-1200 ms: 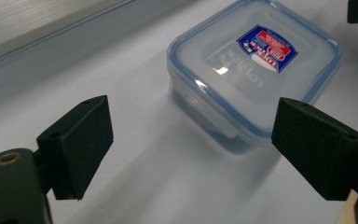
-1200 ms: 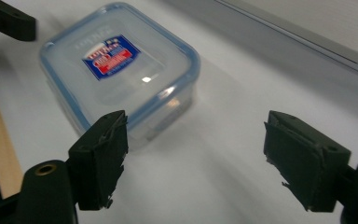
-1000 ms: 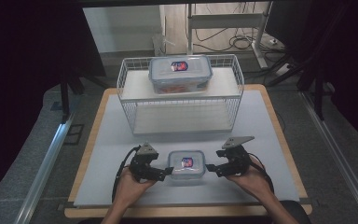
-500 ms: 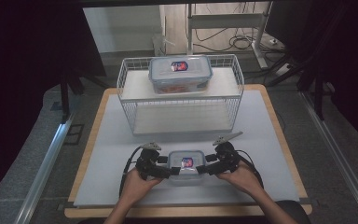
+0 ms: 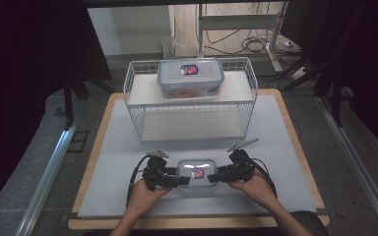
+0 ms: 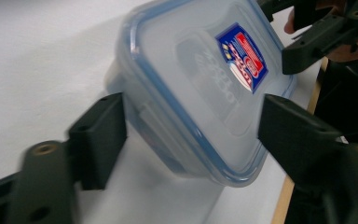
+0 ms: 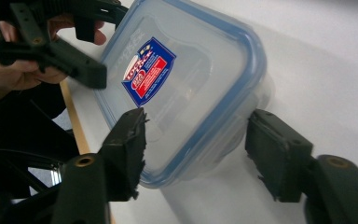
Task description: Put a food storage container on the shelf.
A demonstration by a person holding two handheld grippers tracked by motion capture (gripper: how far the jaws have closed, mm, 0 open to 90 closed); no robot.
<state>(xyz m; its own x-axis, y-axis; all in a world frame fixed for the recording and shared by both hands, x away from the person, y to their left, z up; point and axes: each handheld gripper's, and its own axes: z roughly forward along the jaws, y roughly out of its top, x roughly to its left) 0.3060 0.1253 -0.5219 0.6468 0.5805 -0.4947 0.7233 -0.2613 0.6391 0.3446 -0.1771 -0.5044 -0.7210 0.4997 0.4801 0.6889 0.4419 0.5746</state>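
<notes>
A clear lidded container (image 5: pixel 197 173) with a blue seal and a red-blue label lies on the white mat near the front edge. My left gripper (image 5: pixel 176 181) is at its left end and my right gripper (image 5: pixel 215 177) at its right end. In the left gripper view the open jaws straddle one end of the container (image 6: pixel 200 84), midpoint (image 6: pixel 193 140). In the right gripper view my gripper (image 7: pixel 203 154) is open around the other end of the container (image 7: pixel 186 84), with the left gripper (image 7: pixel 51 42) beyond it. I cannot tell whether the pads press on it.
A white wire basket rack (image 5: pixel 142 118) stands at the back middle of the mat. A second lidded container (image 5: pixel 190 77) rests on top of it. The wooden table edge (image 5: pixel 197 223) runs just behind the person's hands. Metal rails flank the table.
Both grippers have moved inward from either side of the near container. Their jaws now sit around its two ends. The container has stayed in place.
</notes>
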